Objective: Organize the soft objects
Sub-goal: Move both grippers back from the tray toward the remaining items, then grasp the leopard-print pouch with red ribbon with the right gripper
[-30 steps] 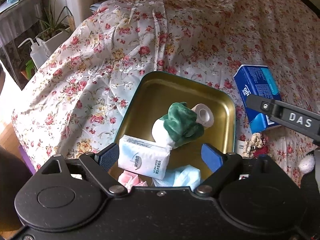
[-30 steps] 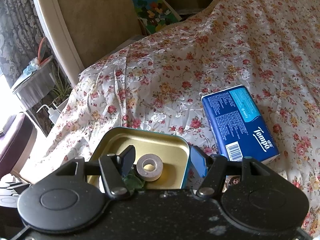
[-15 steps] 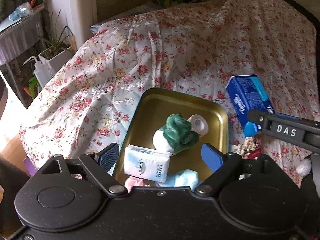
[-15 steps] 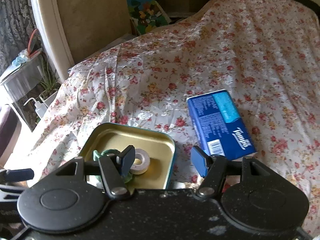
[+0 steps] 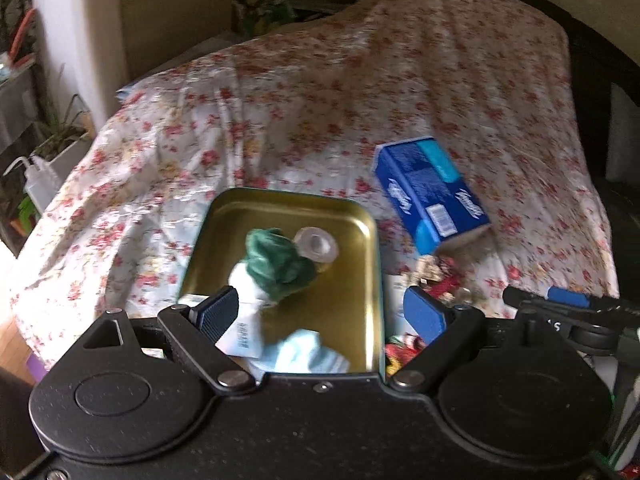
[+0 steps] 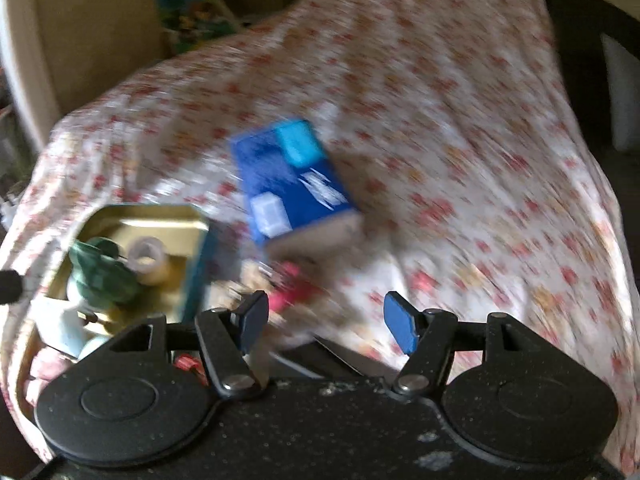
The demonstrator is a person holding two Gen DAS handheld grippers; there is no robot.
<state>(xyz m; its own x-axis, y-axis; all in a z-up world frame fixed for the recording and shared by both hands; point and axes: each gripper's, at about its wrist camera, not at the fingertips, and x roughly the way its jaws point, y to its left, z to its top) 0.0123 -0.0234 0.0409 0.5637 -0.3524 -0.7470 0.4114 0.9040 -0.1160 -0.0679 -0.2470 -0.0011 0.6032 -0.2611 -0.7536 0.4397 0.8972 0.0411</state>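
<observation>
both wrist views look down from close above, sharing the tin (image 5: pixel 372 240) and tissue pack (image 6: pixel 292 184).

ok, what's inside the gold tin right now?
Inside the gold tin: green plush, tape roll, white tissue pack, light-blue cloth. The tin's near end is hidden behind the left gripper.

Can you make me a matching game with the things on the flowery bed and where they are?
Things:
1. green and white plush toy
2. blue tissue pack
3. tape roll
4. left gripper

Places or states:
A. lying on the flowered bedspread, outside the tin
B. open, holding nothing
C. in the gold tin, on the plush toy's right
D. in the middle of the gold tin

Pairs: 1-D, 2-A, 3-C, 4-B
</observation>
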